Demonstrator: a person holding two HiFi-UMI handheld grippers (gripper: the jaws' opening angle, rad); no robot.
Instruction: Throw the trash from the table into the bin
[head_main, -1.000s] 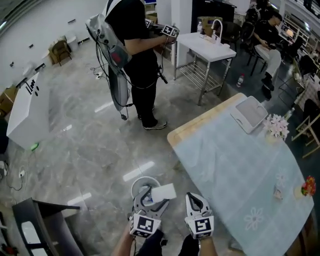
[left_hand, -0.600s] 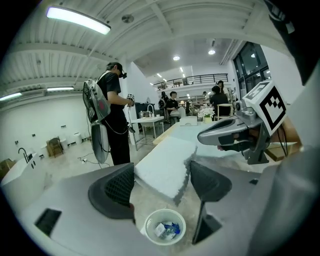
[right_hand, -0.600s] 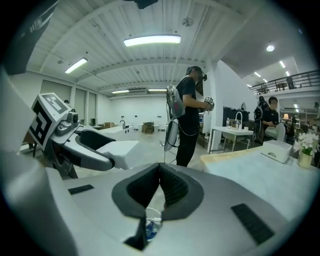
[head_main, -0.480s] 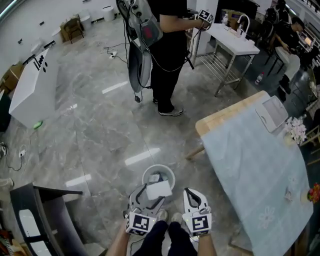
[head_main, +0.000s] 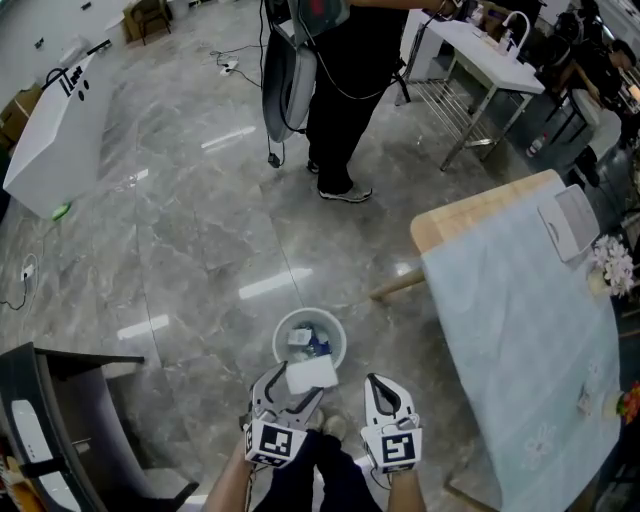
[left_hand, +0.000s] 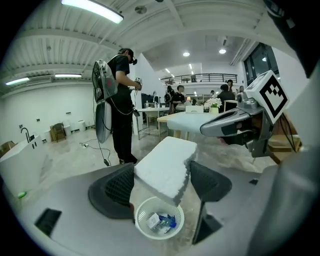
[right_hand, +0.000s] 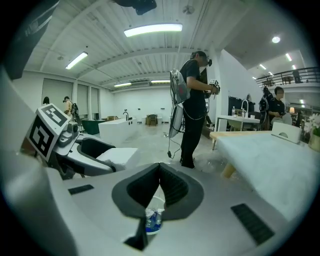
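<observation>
Supervisor: Report the left gripper.

Operator: I read the left gripper (head_main: 293, 390) with its fingers (left_hand: 114, 186) spread wide, pinching a white foam block (left_hand: 165, 167) by its two long sides. The block sits tilted, far end raised.

Supervisor: Block location?

Operator: Off the table (head_main: 520, 290), in the air above the floor (head_main: 200, 250). In the head view it overlaps the near rim of the bin (head_main: 279, 345). In the left gripper view the bin shows directly beneath it. The bin stands on the floor near the table corner and holds other trash (head_main: 305, 342).

Supervisor: Right gripper?

Operator: I read the right gripper (right_hand: 160, 182) with its fingers (right_hand: 176, 189) pressed together, nothing between them. It hangs just beside the left gripper, apart from block and bin.
</observation>
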